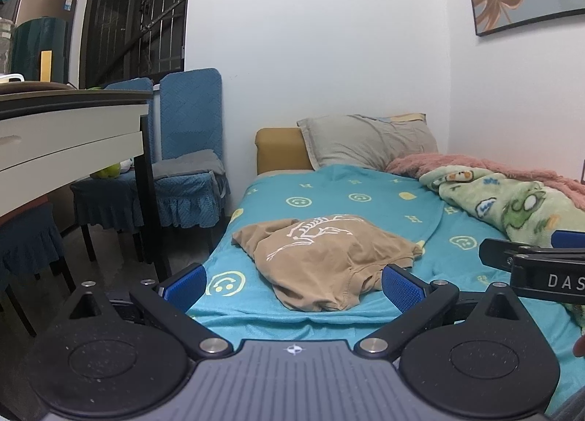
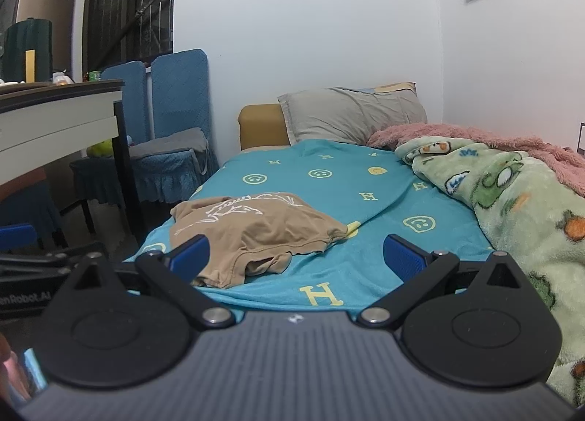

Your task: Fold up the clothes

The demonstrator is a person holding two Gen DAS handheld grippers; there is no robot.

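A tan T-shirt with a white print lies crumpled on the teal bed sheet. The left wrist view looks straight at it. My left gripper is open just short of the shirt's near hem, with nothing between its blue pads. In the right wrist view the T-shirt lies left of centre on the sheet. My right gripper is open over bare sheet, its left pad close in front of the shirt's near edge. Each gripper's body shows at the edge of the other's view.
A green cartoon blanket and a pink one are heaped along the bed's right side. A grey pillow leans at the headboard. A table and blue-covered chairs stand left of the bed.
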